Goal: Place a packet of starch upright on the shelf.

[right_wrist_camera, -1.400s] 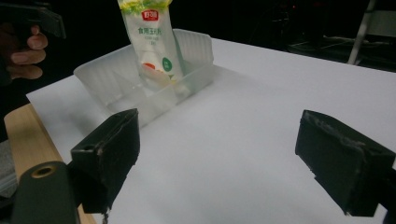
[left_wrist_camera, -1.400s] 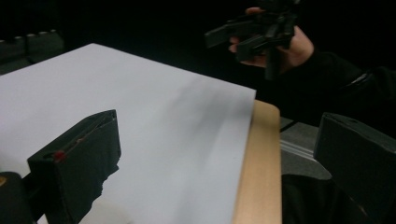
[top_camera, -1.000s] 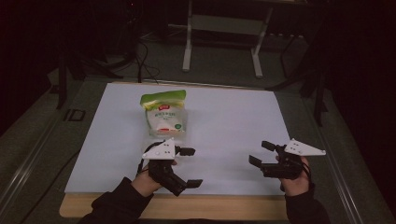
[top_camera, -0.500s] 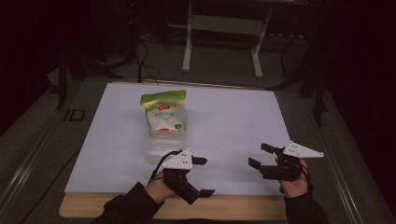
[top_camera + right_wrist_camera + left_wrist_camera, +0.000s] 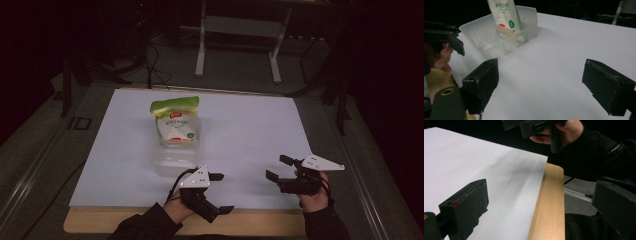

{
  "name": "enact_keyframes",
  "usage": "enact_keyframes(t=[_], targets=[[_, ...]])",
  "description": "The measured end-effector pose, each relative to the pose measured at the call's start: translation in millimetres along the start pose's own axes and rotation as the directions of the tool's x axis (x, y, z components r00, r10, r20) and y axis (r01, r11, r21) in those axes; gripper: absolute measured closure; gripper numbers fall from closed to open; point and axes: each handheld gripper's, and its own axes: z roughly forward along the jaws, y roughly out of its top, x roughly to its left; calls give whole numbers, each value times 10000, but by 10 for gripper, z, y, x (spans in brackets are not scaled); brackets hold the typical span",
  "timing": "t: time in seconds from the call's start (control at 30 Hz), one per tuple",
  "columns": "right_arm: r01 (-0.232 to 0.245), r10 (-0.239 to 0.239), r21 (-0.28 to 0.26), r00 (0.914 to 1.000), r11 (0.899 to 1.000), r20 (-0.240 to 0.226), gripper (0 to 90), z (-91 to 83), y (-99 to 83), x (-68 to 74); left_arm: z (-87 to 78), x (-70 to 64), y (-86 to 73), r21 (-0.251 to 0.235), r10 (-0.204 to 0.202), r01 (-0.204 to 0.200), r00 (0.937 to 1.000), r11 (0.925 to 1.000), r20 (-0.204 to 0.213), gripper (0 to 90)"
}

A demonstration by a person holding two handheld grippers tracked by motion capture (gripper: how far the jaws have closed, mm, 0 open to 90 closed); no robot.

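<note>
- Dark room, metal stand legs (image 5: 237, 47) and cables on the floor behind the worktop (image 5: 150, 230).
- Worktop has a light wooden front edge, mostly covered by a big white sheet (image 5: 240, 130).
- Clear plastic tub (image 5: 176, 150) sits on the sheet, left of centre, nearer the person's side than the far side.
- Pouch (image 5: 176, 120), white with a green top and a red-and-green label, stands tilted in the tub's far end, its top leaning past the far wall.
- In the right gripper view the pouch (image 5: 502, 15) is inside the tub (image 5: 486, 37); the tub's near part looks bare.
- Left claw (image 5: 220, 192) is at the near edge of the sheet, just in front of the tub's near right corner, not touching it.
- Left claw is spread wide, nothing in it; in the left gripper view one jaw is over the sheet (image 5: 474, 165), the other out past the wooden edge (image 5: 549, 202).
- Left hand (image 5: 175, 207) comes in from the bottom in a dark sleeve.
- Right claw (image 5: 279, 167) is at the sheet's near right part, well apart from the tub, pointing left toward it.
- Right claw is also wide, nothing between the jaws, only white sheet there.
- Right hand (image 5: 312, 197) grips the handle, grey three-cornered plate (image 5: 322, 162) on top.
- Neither claw touches the tub or the pouch.
</note>
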Motion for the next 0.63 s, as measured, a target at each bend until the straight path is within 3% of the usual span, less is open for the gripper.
enact_keyframes(t=[0.13,0.3,0.47,0.63], targets=[[76,-76,30,10000,10000,61,138,7,-10,3,51,0,-85,99,-42,44,9998,9999,-219,12],[91,-91,79,9999,9999,61,138,17,-19,0,96,8,-167,216,-94,97,9998,9997,-149,12],[91,-91,96,9999,9999,55,138,27,-23,-4,122,0,-189,426,21,-16,9999,9991,-117,12],[84,-85,82,9999,9999,101,139,25,-26,-5,110,4,-185,302,-67,69,10000,9995,-56,12]])
